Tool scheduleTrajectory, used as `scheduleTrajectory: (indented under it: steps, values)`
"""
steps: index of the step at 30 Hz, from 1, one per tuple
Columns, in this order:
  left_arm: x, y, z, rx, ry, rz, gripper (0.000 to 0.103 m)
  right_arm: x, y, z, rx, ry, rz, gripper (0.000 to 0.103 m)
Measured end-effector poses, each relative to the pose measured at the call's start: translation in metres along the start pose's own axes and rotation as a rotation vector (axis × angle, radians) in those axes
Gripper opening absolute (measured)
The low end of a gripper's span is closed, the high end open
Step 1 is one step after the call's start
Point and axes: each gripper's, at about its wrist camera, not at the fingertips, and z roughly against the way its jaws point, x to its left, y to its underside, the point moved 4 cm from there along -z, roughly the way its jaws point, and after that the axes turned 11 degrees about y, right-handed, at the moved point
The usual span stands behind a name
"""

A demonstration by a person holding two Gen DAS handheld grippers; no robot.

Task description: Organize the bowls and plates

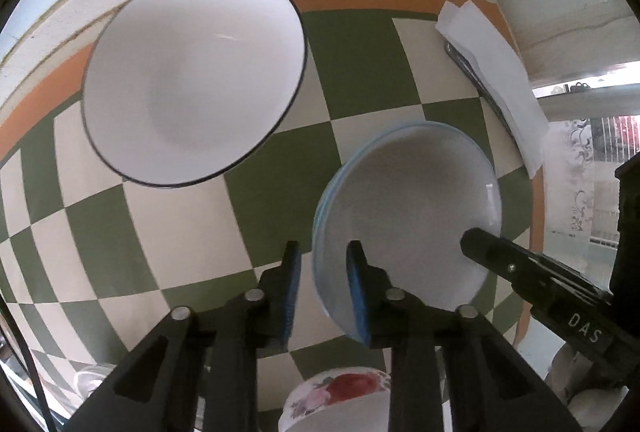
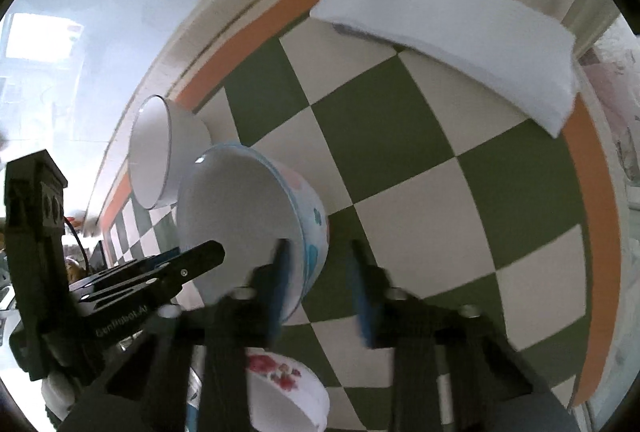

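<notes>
Seen from two wrist cameras above a green-and-cream checkered tablecloth (image 1: 188,232) with an orange border.

Nearest, at the bottom edge of both views: one flowered bowl (image 1: 336,398), cut off by the frame and partly hidden behind the gripper arms.

Next, the left gripper (image 1: 324,296), jaws parted with a gap, straddling the near rim of a blue-trimmed bowl (image 1: 404,216) without clamping it. Right gripper (image 2: 320,288) likewise spread and gripping nothing, one finger inside the same bowl's rim, the other outside its patterned wall; image blurred there, so contact unclear. Possibly more than one bowl nested here: doubled blue rim lines, count uncertain.

Farther off, well apart across the cloth: one white bowl with a dark rim (image 1: 192,75), near the orange border.

Farthest, at the cloth's edge: folded white paper (image 1: 496,79) covering a dark flat object, mostly hidden and not identifiable.

Three bowls counted for certain; no plates clearly made out.
</notes>
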Motion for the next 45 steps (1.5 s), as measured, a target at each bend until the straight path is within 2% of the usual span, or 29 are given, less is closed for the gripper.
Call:
scheduleTrajectory:
  steps: [1,9,17,24,33,39,45]
  values:
    - [-0.001,0.0,0.0,0.0,0.007,-0.003,0.02,0.001,0.0,-0.002,-0.002,-0.01,-0.005,0.011]
    - [-0.008,0.002,0.004,-0.023,-0.016,-0.027,0.02,0.008,0.001,-0.003,-0.023,0.034,0.031,0.01]
    - [-0.021,0.017,0.038,-0.071,0.004,-0.057,0.02,0.009,0.017,0.027,-0.049,0.019,0.034,0.01]
    - [-0.028,0.051,0.079,-0.114,0.011,-0.092,0.02,0.019,0.05,0.066,-0.087,0.01,0.071,0.011]
    - [-0.033,0.099,0.097,-0.134,0.006,-0.116,0.02,0.031,0.098,0.096,-0.109,-0.006,0.107,0.011]
    - [-0.023,0.131,0.094,-0.108,0.005,-0.099,0.02,0.033,0.135,0.091,-0.075,-0.013,0.126,0.011]
    - [-0.009,0.147,0.074,-0.063,-0.016,-0.065,0.02,0.031,0.155,0.064,-0.019,-0.002,0.132,0.011]
